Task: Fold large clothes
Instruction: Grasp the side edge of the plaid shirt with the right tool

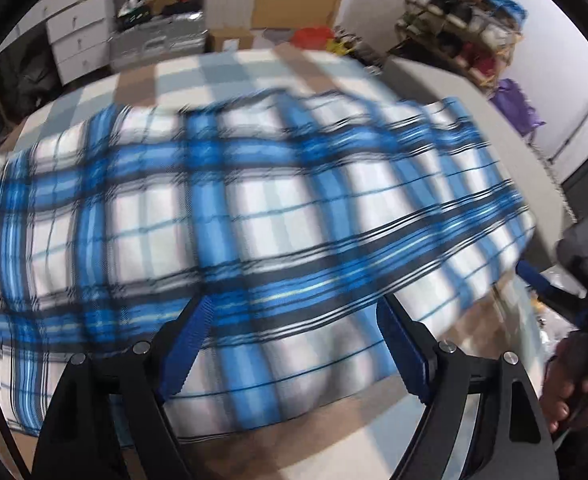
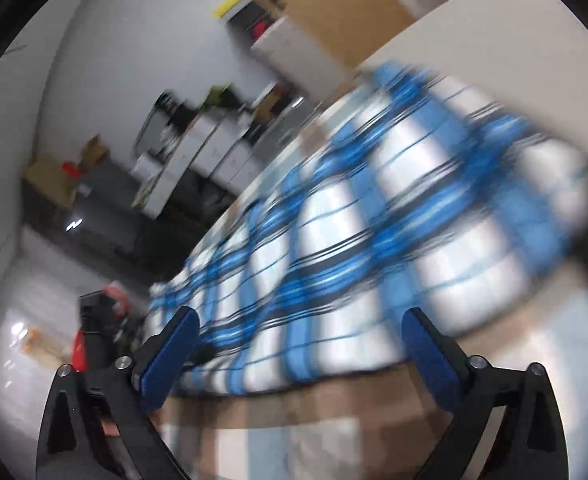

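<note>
A white drawer unit (image 1: 79, 36), cardboard box (image 1: 230, 39) and cluttered rack (image 1: 460, 28) stand behind.

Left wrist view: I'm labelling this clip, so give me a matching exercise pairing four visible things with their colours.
Things:
1. plaid cloth
2. drawer unit
3. plastic bag by the shelf
4. ribbed gripper pads

Colours:
A. purple
B. dark blue
C. white
D. blue, white and black

Pairs: 1-D, 2-C, 3-A, 4-B
</note>
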Action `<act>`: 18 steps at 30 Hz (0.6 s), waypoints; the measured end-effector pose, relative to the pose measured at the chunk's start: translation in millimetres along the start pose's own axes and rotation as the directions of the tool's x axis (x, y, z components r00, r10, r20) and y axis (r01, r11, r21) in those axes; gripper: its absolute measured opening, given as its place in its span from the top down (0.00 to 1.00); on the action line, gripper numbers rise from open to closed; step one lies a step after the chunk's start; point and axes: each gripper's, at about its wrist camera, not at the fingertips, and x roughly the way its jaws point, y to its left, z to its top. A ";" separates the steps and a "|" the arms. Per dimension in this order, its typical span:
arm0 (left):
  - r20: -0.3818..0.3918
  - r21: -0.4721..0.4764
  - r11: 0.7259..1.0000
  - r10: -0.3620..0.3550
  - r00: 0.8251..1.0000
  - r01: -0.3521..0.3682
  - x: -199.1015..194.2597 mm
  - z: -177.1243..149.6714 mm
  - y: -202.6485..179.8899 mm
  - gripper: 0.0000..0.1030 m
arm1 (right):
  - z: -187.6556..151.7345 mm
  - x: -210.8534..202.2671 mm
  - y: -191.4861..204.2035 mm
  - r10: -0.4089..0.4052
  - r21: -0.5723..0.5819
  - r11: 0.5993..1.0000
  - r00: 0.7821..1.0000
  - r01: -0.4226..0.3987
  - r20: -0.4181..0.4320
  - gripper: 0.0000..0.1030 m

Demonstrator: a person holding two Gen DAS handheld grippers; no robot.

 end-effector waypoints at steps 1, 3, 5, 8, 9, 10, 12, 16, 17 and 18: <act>0.019 0.020 1.000 -0.009 1.000 0.009 -1.6 2.0 -8.5 0.22 | 3.6 -11.1 -9.9 -0.045 0.020 0.999 0.999 0.045 0.016 0.00; 0.030 0.058 0.998 -0.028 0.999 0.027 1.5 7.2 -20.6 0.22 | 12.0 -29.0 -29.1 -0.116 0.055 0.992 0.993 0.115 0.004 0.00; 0.015 0.085 0.996 -0.013 1.000 0.011 12.1 16.8 -25.8 0.22 | 16.6 -26.7 -46.8 -0.168 0.105 0.979 0.984 0.173 -0.050 0.00; -0.035 0.122 0.991 0.058 0.998 -0.053 29.4 20.5 -33.4 0.22 | 30.3 -18.0 -62.1 -0.155 0.171 0.970 0.981 0.173 -0.115 0.00; -0.042 0.130 0.990 0.062 0.997 -0.056 34.0 20.7 -33.4 0.22 | 33.9 -13.0 -66.4 -0.132 0.192 0.969 0.983 0.155 -0.127 0.00; -0.044 0.130 0.990 0.067 0.997 -0.061 37.1 20.5 -31.7 0.22 | 36.1 -11.4 -65.9 -0.122 0.198 0.969 0.984 0.146 -0.131 0.00; -0.067 0.115 0.992 0.065 0.996 -0.057 44.3 18.8 -25.0 0.22 | 45.5 -0.1 -68.9 -0.112 0.215 0.966 0.983 0.141 -0.145 0.00; -0.078 0.087 0.996 0.025 0.997 -0.018 44.2 10.4 -11.8 0.22 | 60.6 11.6 -67.9 -0.100 0.242 0.961 0.985 0.133 -0.142 0.00; -0.072 0.091 0.996 0.021 0.997 -0.014 44.0 9.2 -10.5 0.22 | 67.8 12.4 -62.5 -0.093 0.238 0.963 0.986 0.124 -0.136 0.00; -0.065 0.102 0.995 0.023 0.998 -0.016 43.0 7.7 -10.6 0.22 | 69.7 13.7 -58.1 -0.091 0.225 0.968 0.990 0.113 -0.104 0.00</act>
